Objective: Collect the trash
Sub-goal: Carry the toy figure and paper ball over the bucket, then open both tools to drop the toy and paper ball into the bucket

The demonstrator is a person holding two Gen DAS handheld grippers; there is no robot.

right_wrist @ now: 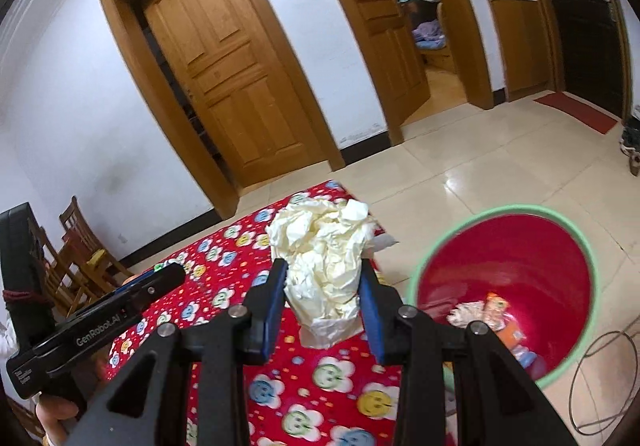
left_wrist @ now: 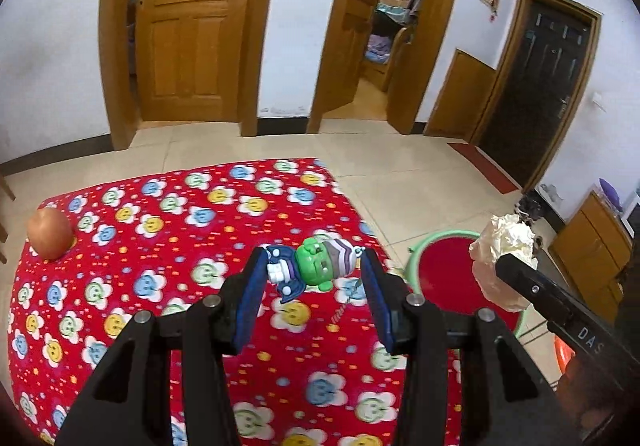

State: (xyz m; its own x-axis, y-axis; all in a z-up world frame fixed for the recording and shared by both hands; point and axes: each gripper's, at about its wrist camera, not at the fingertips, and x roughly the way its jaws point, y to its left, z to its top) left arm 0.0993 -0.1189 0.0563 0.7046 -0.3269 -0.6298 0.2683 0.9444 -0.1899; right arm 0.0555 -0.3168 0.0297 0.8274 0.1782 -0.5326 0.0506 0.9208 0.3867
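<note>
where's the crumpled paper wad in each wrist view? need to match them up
Left wrist: the crumpled paper wad is at the right edge, clamped by the right gripper, above the red bin.
Right wrist: the wad sits centre frame between the right gripper's blue pads.
Shared landmark: red bin with green rim beside the table.

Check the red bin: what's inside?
The red bin holds a few wrappers and a pale crumpled scrap at the bottom. The right tongs cover its near left part; nothing can be seen there.
</note>
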